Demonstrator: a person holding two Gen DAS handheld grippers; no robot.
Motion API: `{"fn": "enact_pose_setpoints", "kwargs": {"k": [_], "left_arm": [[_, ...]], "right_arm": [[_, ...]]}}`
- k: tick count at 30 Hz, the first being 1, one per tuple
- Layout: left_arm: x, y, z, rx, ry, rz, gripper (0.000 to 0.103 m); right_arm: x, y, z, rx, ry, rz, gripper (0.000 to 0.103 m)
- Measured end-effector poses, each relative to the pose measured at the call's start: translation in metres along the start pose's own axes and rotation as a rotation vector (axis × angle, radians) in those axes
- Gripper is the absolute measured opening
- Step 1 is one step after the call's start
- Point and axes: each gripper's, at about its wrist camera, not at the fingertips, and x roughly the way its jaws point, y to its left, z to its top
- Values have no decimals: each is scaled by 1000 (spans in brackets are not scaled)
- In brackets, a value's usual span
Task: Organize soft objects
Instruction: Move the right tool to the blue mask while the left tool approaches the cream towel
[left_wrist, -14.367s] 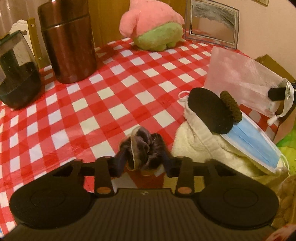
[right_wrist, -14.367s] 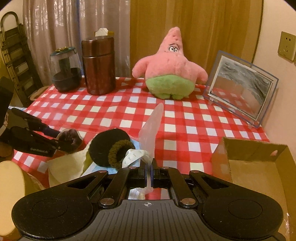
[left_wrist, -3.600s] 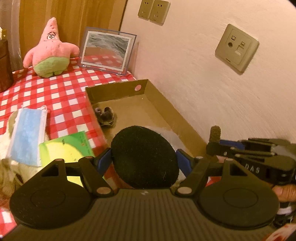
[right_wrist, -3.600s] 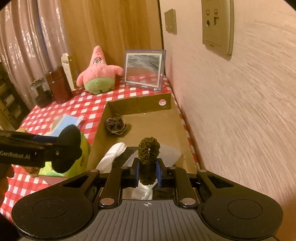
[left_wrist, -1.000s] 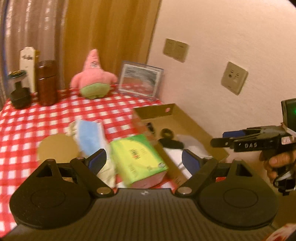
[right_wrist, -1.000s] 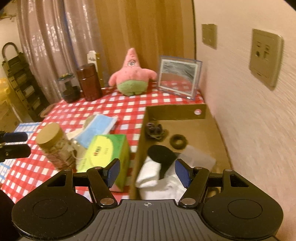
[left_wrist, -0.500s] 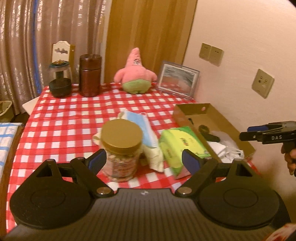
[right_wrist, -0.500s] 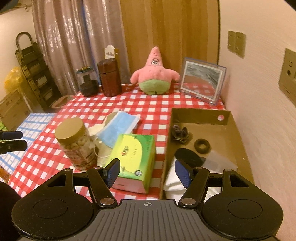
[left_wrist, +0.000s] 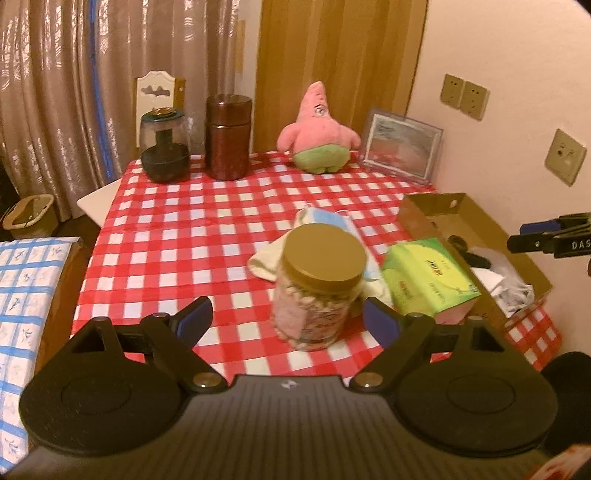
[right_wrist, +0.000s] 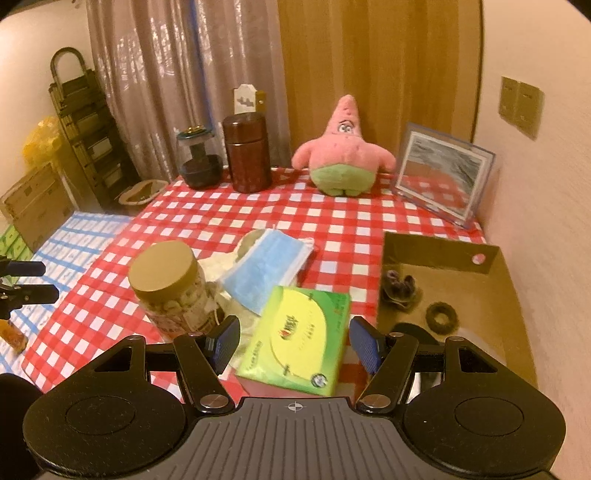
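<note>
Two grippers held above a checked surface (right_wrist: 332, 221), fingers wide and empty.
Left gripper (left_wrist: 287, 320) is framed around a jar (left_wrist: 319, 286); right gripper (right_wrist: 293, 339), around a tissue pack (right_wrist: 301, 336). Box (right_wrist: 506, 288) holds two scrunchies (right_wrist: 441, 317); mask (right_wrist: 269, 273) lies beside the jar.

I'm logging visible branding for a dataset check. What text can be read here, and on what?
"DAS": on the right tool, cut off at the frame edge.
Green tissue pack: printed characters and logos, too blurred to read.
Jar: label unreadable.
Nothing else legible.
</note>
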Motion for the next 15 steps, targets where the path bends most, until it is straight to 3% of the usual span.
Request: {"fn": "enact_pose_setpoints", "kwargs": {"k": [15], "left_arm": [[41,63,24,-8,35,26,87]], "right_arm": [[75,15,54,-38,61,65,66]]}}
